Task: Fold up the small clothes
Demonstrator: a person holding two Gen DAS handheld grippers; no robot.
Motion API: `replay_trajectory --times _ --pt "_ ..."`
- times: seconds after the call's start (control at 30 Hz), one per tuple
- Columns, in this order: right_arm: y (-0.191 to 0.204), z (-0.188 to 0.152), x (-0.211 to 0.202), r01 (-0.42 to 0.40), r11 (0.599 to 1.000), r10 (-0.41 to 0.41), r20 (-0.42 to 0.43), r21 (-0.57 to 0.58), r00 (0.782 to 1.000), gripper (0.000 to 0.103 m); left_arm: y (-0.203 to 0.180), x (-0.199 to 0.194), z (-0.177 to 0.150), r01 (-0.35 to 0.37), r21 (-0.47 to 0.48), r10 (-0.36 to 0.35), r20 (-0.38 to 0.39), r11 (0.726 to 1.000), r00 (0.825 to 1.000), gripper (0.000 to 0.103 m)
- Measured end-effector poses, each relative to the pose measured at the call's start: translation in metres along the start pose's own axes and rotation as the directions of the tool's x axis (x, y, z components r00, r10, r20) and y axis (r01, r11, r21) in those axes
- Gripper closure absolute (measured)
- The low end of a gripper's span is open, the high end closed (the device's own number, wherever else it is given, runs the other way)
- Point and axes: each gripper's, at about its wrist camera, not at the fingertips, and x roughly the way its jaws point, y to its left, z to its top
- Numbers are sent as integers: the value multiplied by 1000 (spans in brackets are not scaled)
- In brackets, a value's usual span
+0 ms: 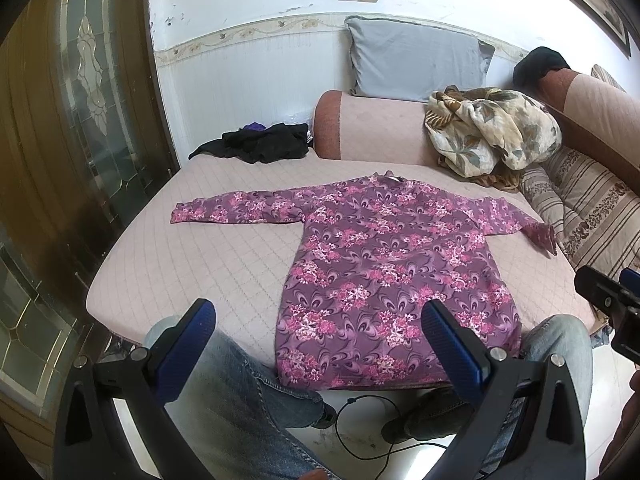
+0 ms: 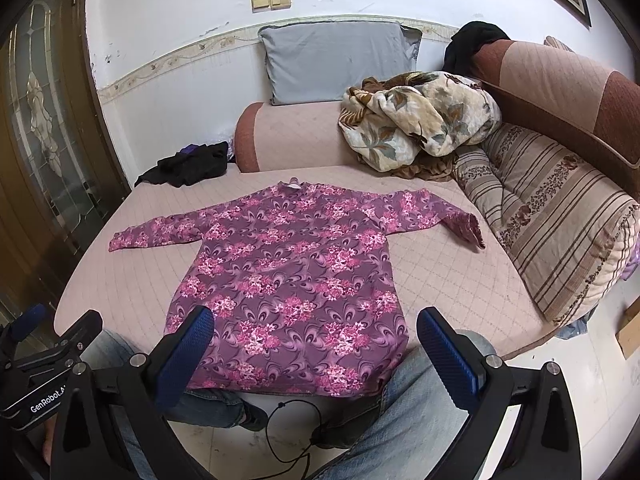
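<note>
A purple long-sleeved top with pink flowers (image 1: pixel 384 264) (image 2: pixel 296 280) lies flat on the pink quilted bed (image 1: pixel 200 248) (image 2: pixel 460 280), both sleeves spread out, neck toward the wall and hem at the near edge. My left gripper (image 1: pixel 320 320) hovers open above the near edge, off the hem's left corner, holding nothing. My right gripper (image 2: pixel 316 326) hangs open over the hem, also empty. The right gripper's body (image 1: pixel 612 304) shows at the right edge of the left wrist view, and the left gripper's body (image 2: pixel 44 360) shows at the lower left of the right wrist view.
A person's knees in jeans (image 1: pixel 240 392) (image 2: pixel 420 408) press against the bed's near edge, with a black cable (image 2: pixel 296 432) on the floor between them. A black clothes pile (image 1: pixel 260 144) lies far left. A floral blanket (image 1: pixel 492 132), grey pillow (image 1: pixel 416 64) and striped cushion (image 2: pixel 560 216) sit behind and right.
</note>
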Motion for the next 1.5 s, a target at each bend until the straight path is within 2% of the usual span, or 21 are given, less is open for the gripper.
replay_trajectory --times 0.9,1.5 --pt "-5 -4 2 -29 999 29 4 14 1000 0 1 2 -11 4 -7 -4 -10 1000 1000 1" --pt "-11 1 -4 -47 999 46 16 27 999 0 -6 -3 1 -3 -4 3 -6 1000 1000 1"
